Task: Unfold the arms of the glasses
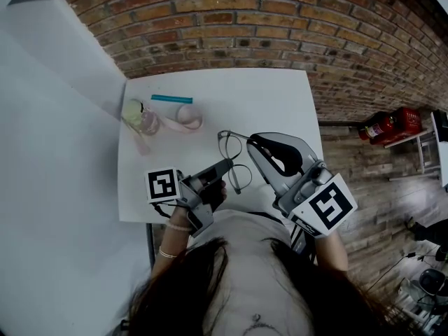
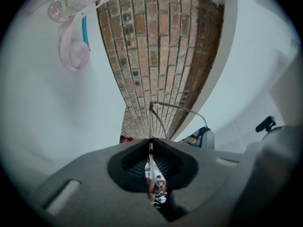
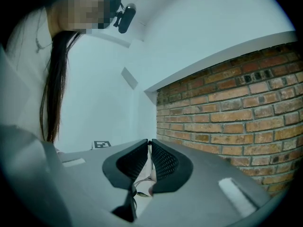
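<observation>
Glasses (image 1: pixel 230 146) over the white table (image 1: pixel 280 96) are clenched by the left claw (image 1: pixel 227 165) and the right claw (image 1: pixel 253 141).

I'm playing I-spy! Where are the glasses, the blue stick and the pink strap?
glasses (image 1: pixel 230 146): head view, on the farther lens.
blue stick (image 1: pixel 171 99): head view, on its middle.
pink strap (image 1: pixel 180 125): head view, on the loop's near edge.

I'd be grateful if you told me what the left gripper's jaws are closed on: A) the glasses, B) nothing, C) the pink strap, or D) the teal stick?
A: the left gripper is shut on the thin frame of the glasses, held up above the table, while the strap and stick lie apart on it.
</observation>
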### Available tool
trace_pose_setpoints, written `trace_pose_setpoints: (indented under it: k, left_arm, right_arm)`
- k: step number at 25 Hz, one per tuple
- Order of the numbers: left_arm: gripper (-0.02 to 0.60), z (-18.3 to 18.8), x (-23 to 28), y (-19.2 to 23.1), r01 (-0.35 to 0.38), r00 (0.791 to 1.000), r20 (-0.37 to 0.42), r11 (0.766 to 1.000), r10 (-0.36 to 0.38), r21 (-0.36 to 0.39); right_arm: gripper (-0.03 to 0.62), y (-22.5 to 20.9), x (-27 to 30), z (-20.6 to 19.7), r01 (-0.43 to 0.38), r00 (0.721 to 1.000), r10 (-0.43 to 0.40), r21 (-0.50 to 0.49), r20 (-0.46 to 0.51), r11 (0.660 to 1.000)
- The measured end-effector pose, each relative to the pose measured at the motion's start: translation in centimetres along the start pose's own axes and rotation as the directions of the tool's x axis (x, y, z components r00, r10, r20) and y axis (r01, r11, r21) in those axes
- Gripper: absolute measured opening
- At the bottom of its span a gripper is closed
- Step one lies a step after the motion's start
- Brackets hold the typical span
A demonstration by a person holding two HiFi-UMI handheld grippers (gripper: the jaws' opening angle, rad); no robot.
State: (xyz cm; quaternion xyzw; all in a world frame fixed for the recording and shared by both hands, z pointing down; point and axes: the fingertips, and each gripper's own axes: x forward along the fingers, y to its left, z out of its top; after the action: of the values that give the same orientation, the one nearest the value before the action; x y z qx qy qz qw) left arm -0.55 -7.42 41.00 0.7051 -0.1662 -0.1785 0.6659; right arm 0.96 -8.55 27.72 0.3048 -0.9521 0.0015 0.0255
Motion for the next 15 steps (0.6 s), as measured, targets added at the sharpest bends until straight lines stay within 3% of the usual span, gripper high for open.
trace_pose_setpoints:
  k: [15]
  left_arm:
    - [0.021,-0.9,0.5,0.5,-0.005,0.999,-0.052,1.0,0.005,0.004]
  right_arm:
    - [0.034,-1.4,0.0,-0.1,0.024,1.0,-0.024,-0.018,-0.007,1.0]
